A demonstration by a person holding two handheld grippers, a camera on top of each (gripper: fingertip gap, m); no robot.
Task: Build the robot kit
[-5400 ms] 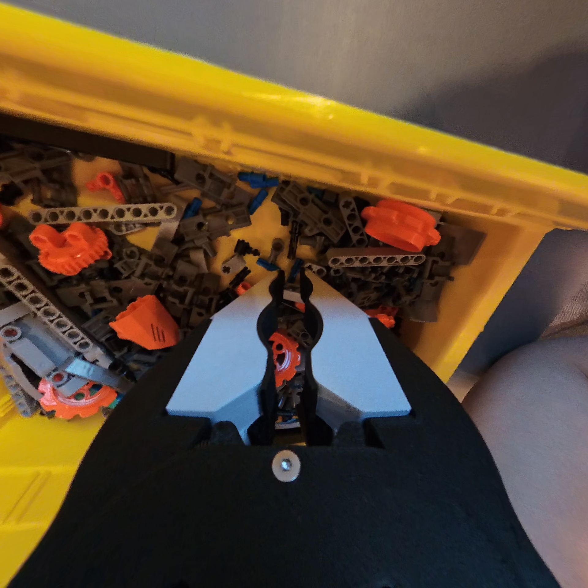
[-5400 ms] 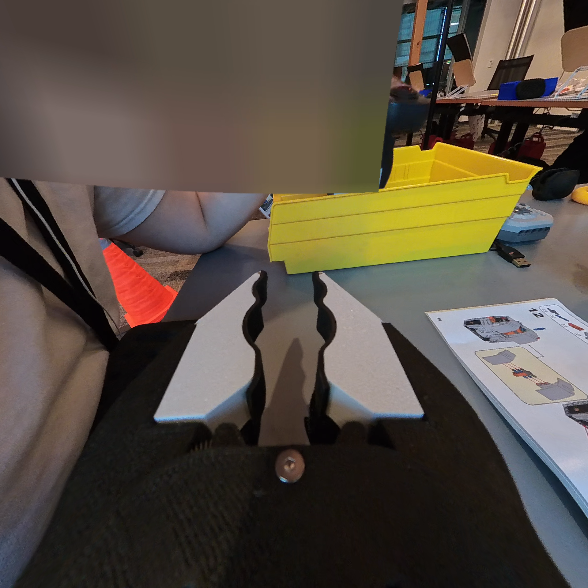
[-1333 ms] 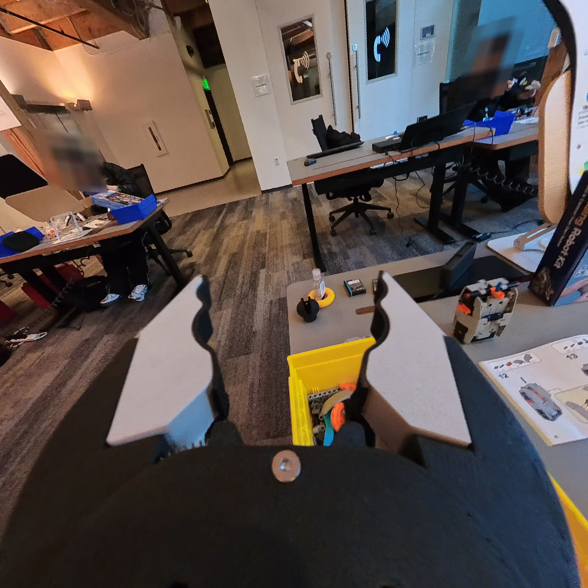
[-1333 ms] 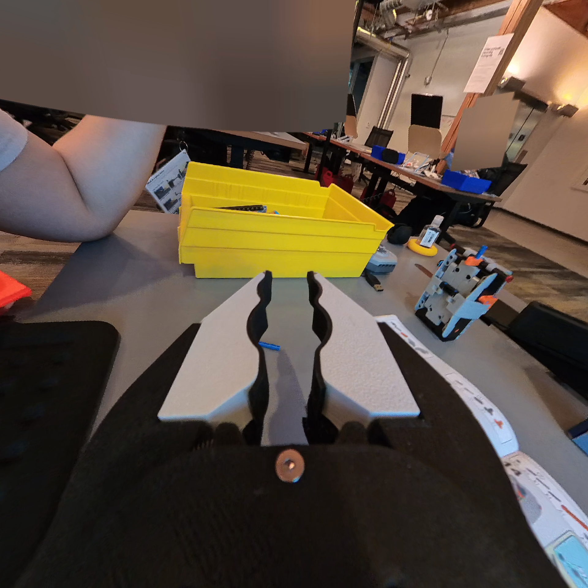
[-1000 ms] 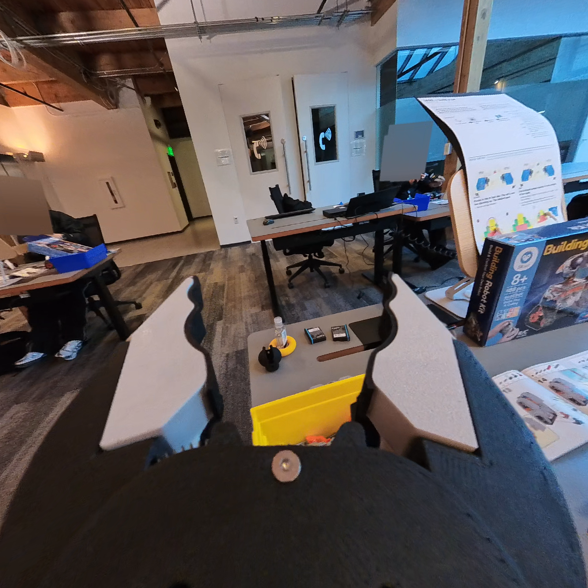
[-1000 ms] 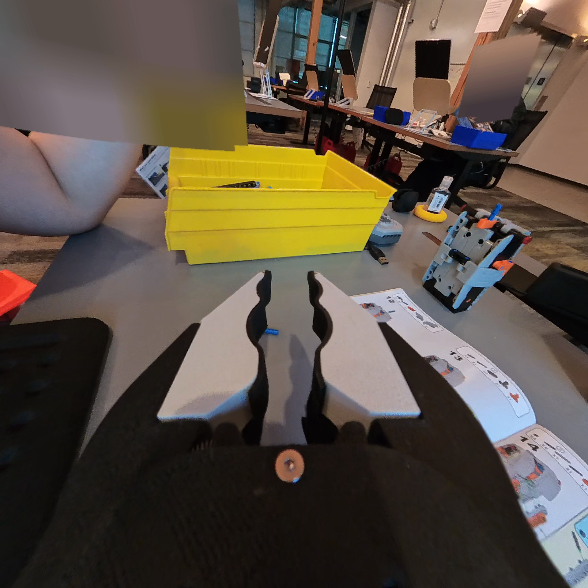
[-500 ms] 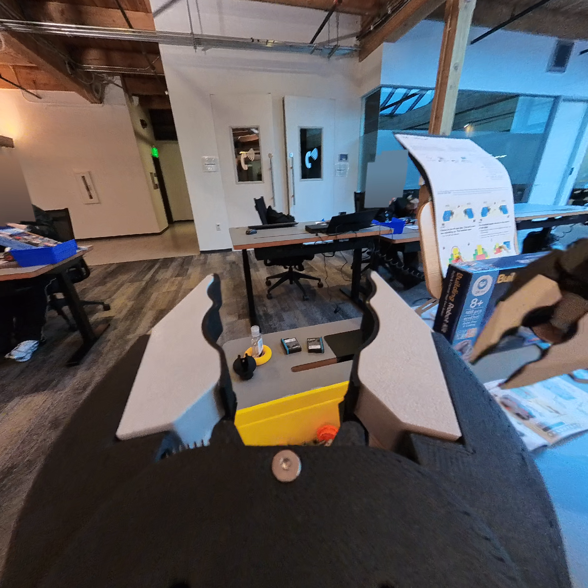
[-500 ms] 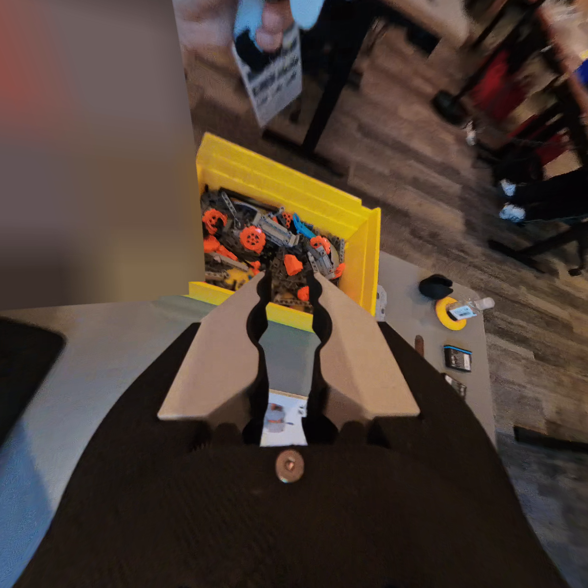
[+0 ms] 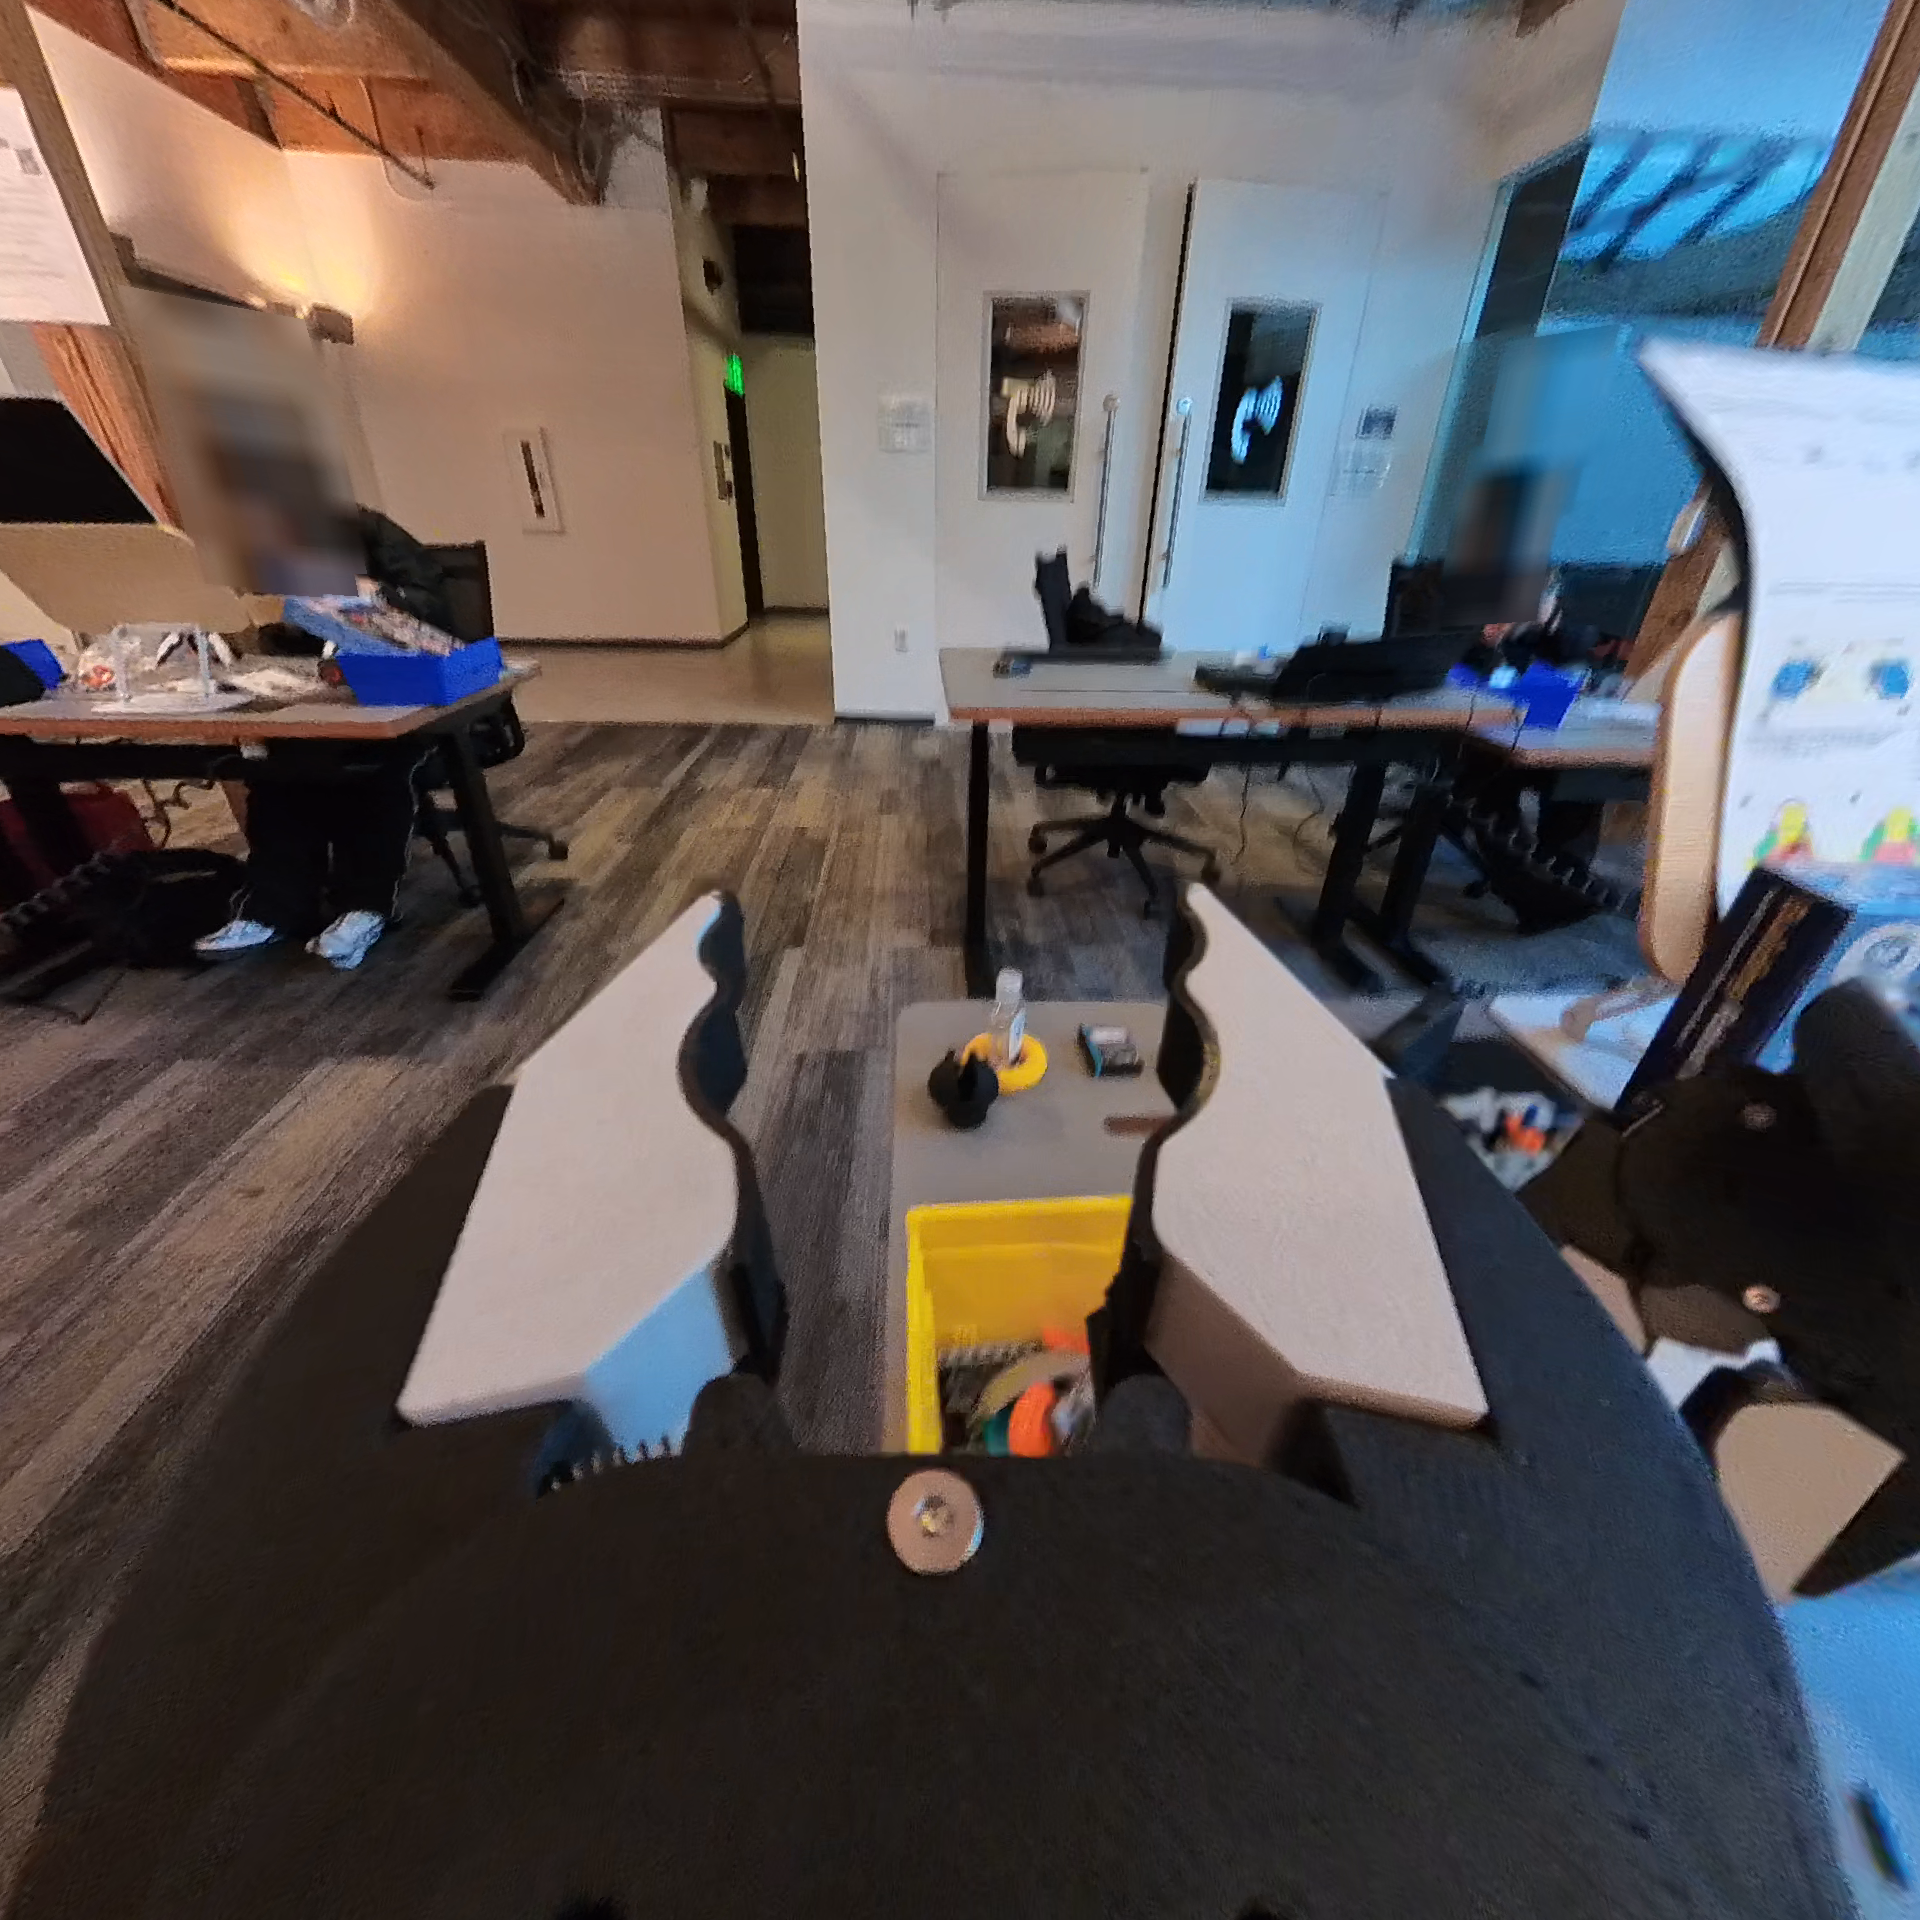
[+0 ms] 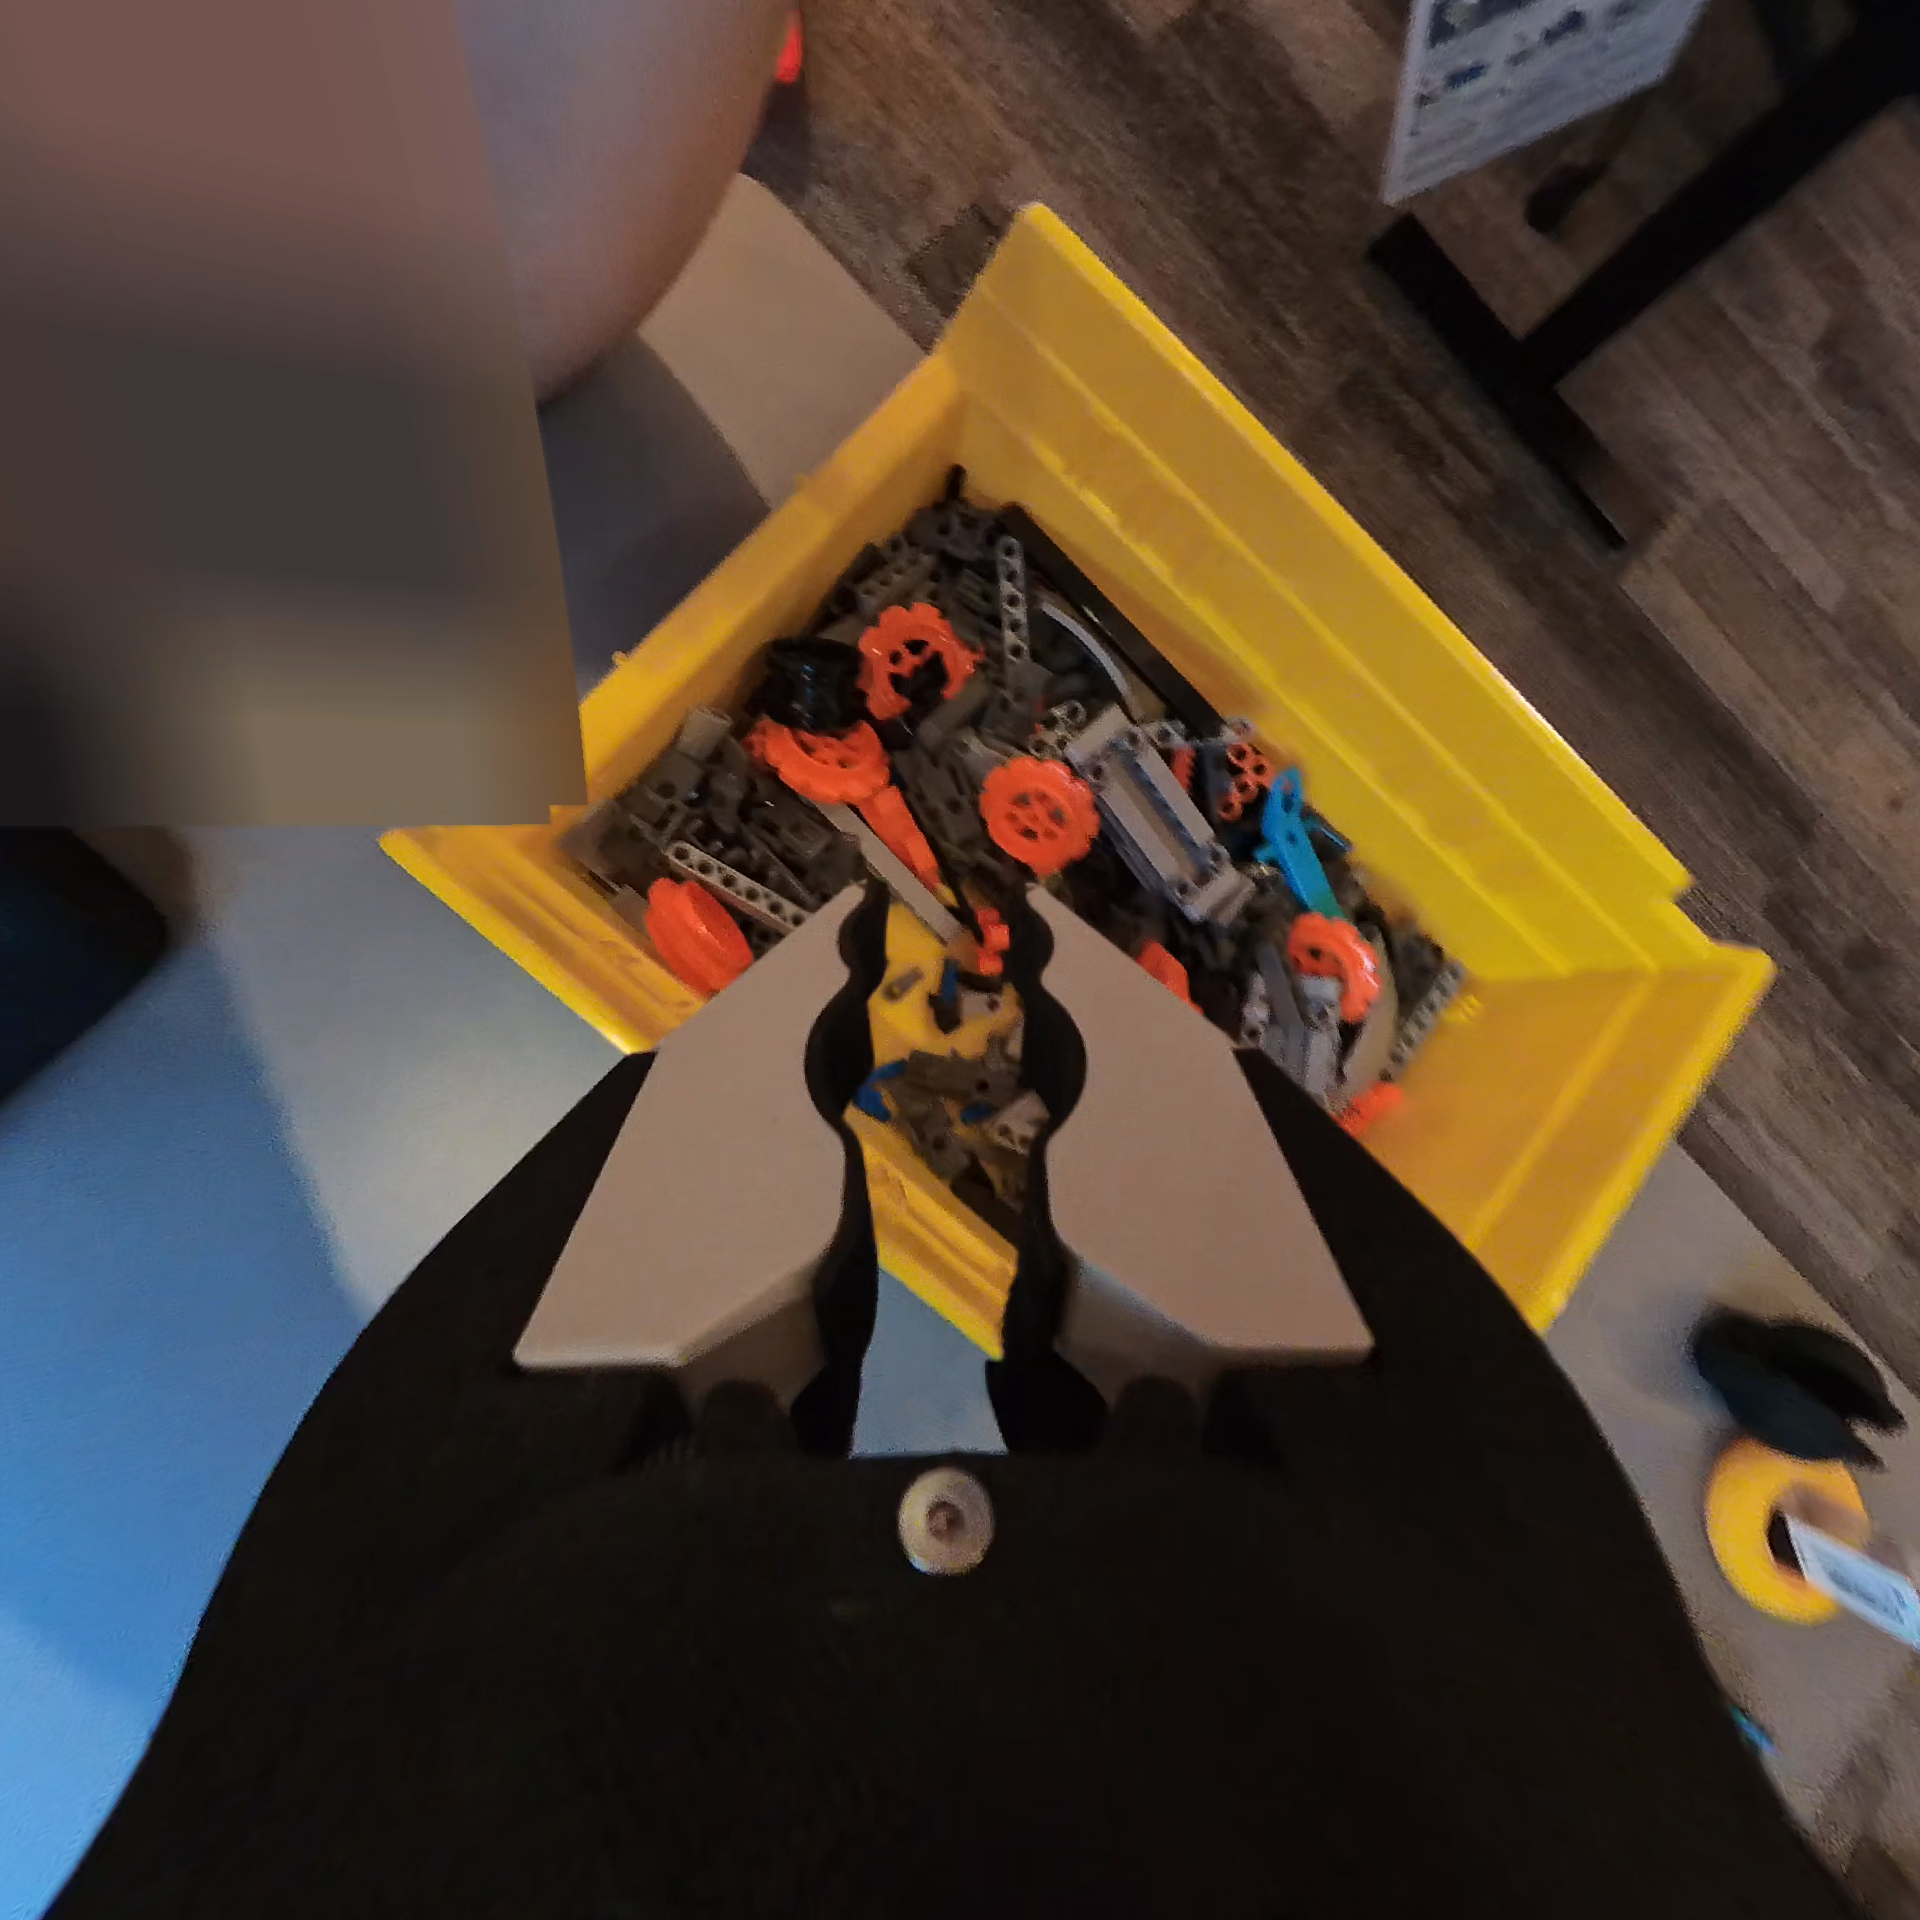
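Note:
A yellow bin (image 10: 1299, 582) on the grey table (image 10: 260, 1091) holds a heap of grey, orange and blue construction pieces, among them an orange gear (image 10: 1039, 816). My right gripper (image 10: 945, 899) looks down into the bin from above its near wall. Its jaws stand a little apart and hold nothing. My left gripper (image 9: 956, 904) is wide open and empty, held high and level above the bin's end (image 9: 997, 1257). The right gripper (image 9: 1766, 1195) shows at the right of the left wrist view.
Past the bin, at the table's end, lie a black object (image 9: 961, 1086), a yellow ring with a small bottle (image 9: 1023, 1060) and a small dark box (image 9: 1110, 1047). A printed kit box (image 9: 1745, 966) stands at the right. A person's arm (image 10: 644, 208) is beyond the bin. Desks and chairs stand on the wood floor. The tips of one gripper are about 25 centimetres away from the tips of the other.
My right gripper rose from the table and tipped down over the bin. My left gripper, earlier nearly shut inside the bin, is lifted out, wide open, and has tilted slightly down.

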